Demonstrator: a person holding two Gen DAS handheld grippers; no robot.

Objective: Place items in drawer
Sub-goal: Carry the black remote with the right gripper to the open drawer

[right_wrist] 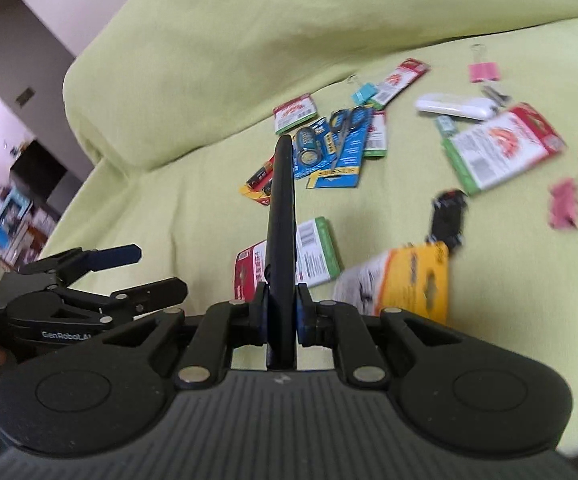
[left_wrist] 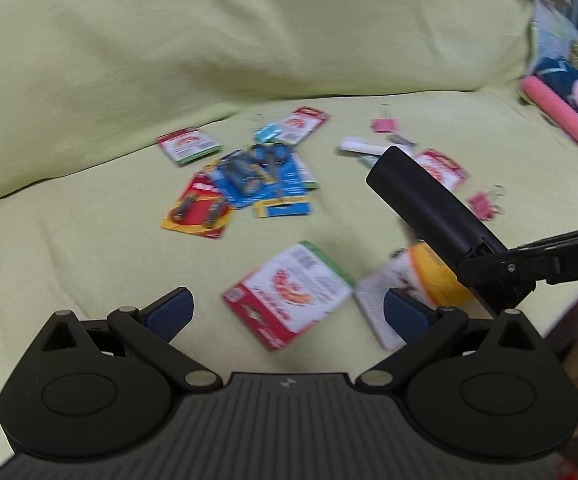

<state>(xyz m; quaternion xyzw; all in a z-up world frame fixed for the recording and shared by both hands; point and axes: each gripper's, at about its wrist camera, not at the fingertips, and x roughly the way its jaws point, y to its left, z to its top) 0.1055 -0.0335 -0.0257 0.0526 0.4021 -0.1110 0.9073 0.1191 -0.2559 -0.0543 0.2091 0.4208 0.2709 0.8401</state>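
Right claw (right_wrist: pixel 281 312): closed tight on a flat black case (right_wrist: pixel 282 216), both pads pressed against its lower end.
Black case: long, slim and matte, seen edge-on from the right wrist, sticking forward and up out of the claw; from the left wrist it shows as a broad dark slab (left_wrist: pixel 429 200) held above the couch.
Left claw (left_wrist: pixel 287 312): spread wide, blue pads well apart, holding nothing and touching nothing, hovering over a red, white and green card pack (left_wrist: pixel 289 292).
Couch cover (left_wrist: pixel 89 240): pale green cloth, carrying all the loose items.
Items on the cloth: battery packs (right_wrist: pixel 317 148) and scissors (right_wrist: pixel 347 120) in a heap, a yellow card pack (right_wrist: pixel 417 280), a white stick-shaped gadget (right_wrist: pixel 453 107), pink binder clips (right_wrist: pixel 484 71), a blue clip (right_wrist: pixel 363 93).
Drawer: not visible in either view.
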